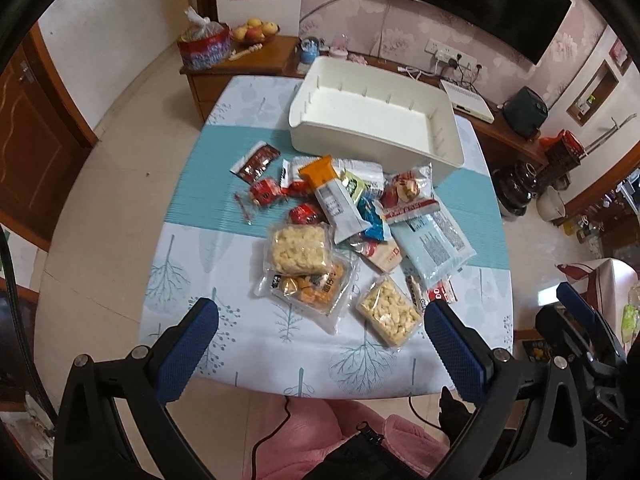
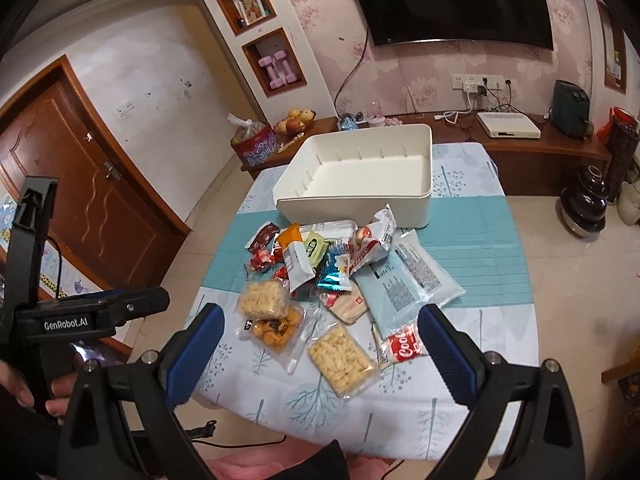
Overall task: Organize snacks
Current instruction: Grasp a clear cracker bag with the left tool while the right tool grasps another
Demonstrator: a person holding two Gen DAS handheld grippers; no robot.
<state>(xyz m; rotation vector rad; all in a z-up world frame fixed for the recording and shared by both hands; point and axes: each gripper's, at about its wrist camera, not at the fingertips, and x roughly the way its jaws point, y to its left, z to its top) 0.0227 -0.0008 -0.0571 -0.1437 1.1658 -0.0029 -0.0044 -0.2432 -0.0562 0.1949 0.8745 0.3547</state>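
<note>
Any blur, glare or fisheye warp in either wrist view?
Left wrist: strong barrel warp, black corner vignette, slight blur on the snack pile. Right wrist: same warp bends the door; the snacks look sharper, with mild glare on clear wrappers. Soft, even light in both.

My tabletop point(image 2: 480, 320) carries a white bin point(image 2: 360, 200) at its far end; snack packets point(image 2: 328, 292) lie heaped just before the bin.
</note>
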